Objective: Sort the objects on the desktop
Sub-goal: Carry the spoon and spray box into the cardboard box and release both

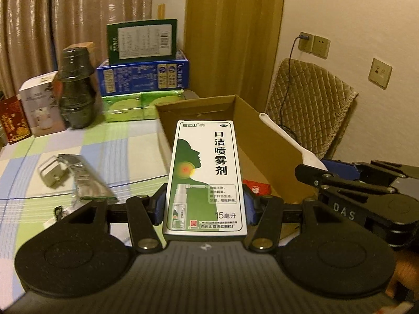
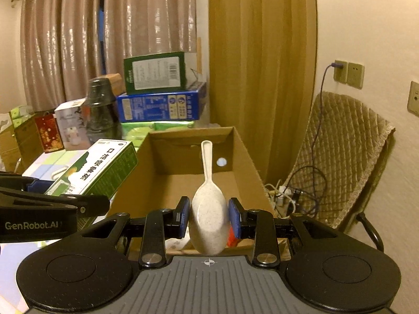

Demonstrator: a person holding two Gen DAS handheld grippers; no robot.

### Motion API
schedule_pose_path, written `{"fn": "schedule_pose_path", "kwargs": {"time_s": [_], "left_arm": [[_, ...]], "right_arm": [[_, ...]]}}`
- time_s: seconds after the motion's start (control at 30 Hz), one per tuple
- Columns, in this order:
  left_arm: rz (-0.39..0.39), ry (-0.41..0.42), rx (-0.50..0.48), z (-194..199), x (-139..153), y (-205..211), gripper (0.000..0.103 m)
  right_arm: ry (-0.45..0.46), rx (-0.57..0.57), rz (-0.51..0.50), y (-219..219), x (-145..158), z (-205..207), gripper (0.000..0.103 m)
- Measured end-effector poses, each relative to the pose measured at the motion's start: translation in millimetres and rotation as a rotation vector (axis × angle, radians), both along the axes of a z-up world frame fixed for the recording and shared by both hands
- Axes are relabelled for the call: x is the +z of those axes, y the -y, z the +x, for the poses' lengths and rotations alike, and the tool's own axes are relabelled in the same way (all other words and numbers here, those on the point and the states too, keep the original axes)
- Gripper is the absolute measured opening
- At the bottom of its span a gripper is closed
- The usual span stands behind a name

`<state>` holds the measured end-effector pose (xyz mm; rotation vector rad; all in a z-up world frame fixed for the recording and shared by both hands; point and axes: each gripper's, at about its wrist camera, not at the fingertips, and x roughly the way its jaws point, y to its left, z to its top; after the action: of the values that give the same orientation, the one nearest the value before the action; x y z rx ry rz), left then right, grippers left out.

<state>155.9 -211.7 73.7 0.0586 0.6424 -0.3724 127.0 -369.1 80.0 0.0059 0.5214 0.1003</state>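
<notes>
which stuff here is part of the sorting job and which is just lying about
In the job:
- spray box, held by the left gripper
- spoon, held by the right gripper
- cardboard box

Lying about:
- stacked cartons
- dark jar
- chair
- foil packet

The spray box [image 1: 205, 178] is white with a green head silhouette, a red-orange throat spot and black lettering. The spoon [image 2: 209, 217] is off-white with fine dark speckles. The carton [image 2: 243, 157] is plain brown cardboard. The desk [image 1: 125, 151] cover shows a check of pale green, blue and white. Each tool carries blue pads [image 2: 233, 218] on black arms.
</notes>
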Motion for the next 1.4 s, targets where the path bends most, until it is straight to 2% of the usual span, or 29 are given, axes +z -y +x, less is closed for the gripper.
{"fn": "schedule_pose_path", "kwargs": {"time_s": [0.37, 0.83, 1.07, 1.2, 1.3, 1.4], "left_arm": [[-0.003, -0.041, -0.031, 36, -15, 22, 0.05], [-0.008, -0.069, -0.043, 64, -31, 35, 0.051], [-0.041, -0.059, -0.013, 64, -29, 17, 0.051], [-0.045, -0.061, 0.016, 61, -28, 1, 0.051], [-0.043, -0.061, 0.035, 58, -28, -11, 0.051], [-0.029, -0.065, 0.049, 53, -29, -21, 0.051]], "right_arm": [[-0.02, -0.012, -0.023, 11, -9, 29, 0.029], [-0.057, -0.014, -0.028, 11, -27, 43, 0.029], [-0.058, -0.013, -0.014, 12, -28, 48, 0.03], [-0.028, -0.007, 0.008, 11, -27, 51, 0.03], [-0.028, -0.008, 0.037, 12, -26, 49, 0.039], [-0.028, -0.007, 0.034, 11, -24, 41, 0.04]]}}
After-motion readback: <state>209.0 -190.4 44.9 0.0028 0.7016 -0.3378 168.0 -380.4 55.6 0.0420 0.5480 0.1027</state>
